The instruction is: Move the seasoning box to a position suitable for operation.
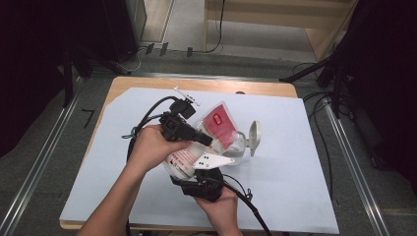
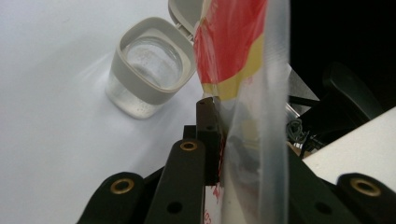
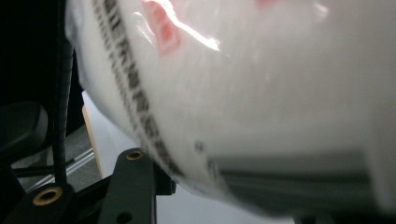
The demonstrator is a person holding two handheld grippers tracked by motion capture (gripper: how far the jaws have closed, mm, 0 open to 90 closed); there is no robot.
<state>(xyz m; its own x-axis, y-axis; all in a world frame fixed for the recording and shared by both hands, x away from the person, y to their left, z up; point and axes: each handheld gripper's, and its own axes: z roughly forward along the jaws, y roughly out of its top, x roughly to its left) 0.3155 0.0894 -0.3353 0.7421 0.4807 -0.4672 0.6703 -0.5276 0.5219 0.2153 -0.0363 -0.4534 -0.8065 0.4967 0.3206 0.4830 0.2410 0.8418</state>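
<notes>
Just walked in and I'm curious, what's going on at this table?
A person holds a plastic pouch with red print between two claws, tilted over a clear container whose hinged lid stands open on the white tabletop. The left claw is shut on the pouch's edge, and the right claw supports the bulging bottom end. The container looks empty, so pouring seems about to begin.

Bag [image 1: 216, 129]: thin clear plastic film, glossy, crinkled, w/ red and yellow print; white, bulging lower part [image 3: 261, 112], smooth, shiny highlights. Jar [image 2: 148, 74]: clear glass or plastic, can't tell which, glossy; grey matt plastic rim and flip lid [image 1: 254, 135]. Left gripper [image 2: 219, 140]: black matt plastic jaws, brass-coloured metal inserts. Right gripper [image 1: 206, 183]: same black matt plastic, light grey smooth plate on top. Table cover [image 1: 295, 162]: pale matt sheet, smooth; wood edge [image 1: 206, 84], light, satin finish.
</notes>
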